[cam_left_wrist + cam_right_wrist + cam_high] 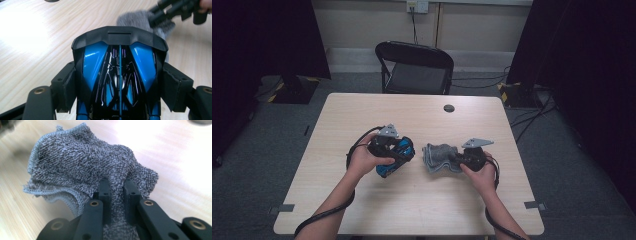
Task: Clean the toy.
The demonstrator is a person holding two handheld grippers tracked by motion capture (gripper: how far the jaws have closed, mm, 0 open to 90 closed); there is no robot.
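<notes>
Grey cloth [82, 167] pinched by right gripper [117, 187], blue-and-black object [120, 75] clamped in left gripper [120, 87].
Both are held near the table's [362, 107] middle; the object's lower part is cut off, its kind unclear.

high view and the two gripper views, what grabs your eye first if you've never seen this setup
The glossy blue and black toy car, clamped between the left gripper pads above the table, stands out first. Beside it to the right, the right gripper pinches a bunched grey towel.

Light wood worktop [412, 200] on grey carpet floor [257, 165]. Black folding chair [416, 67] just behind worktop; black curtains [267, 37] either side; cream wall [362, 22] behind chair.
</notes>
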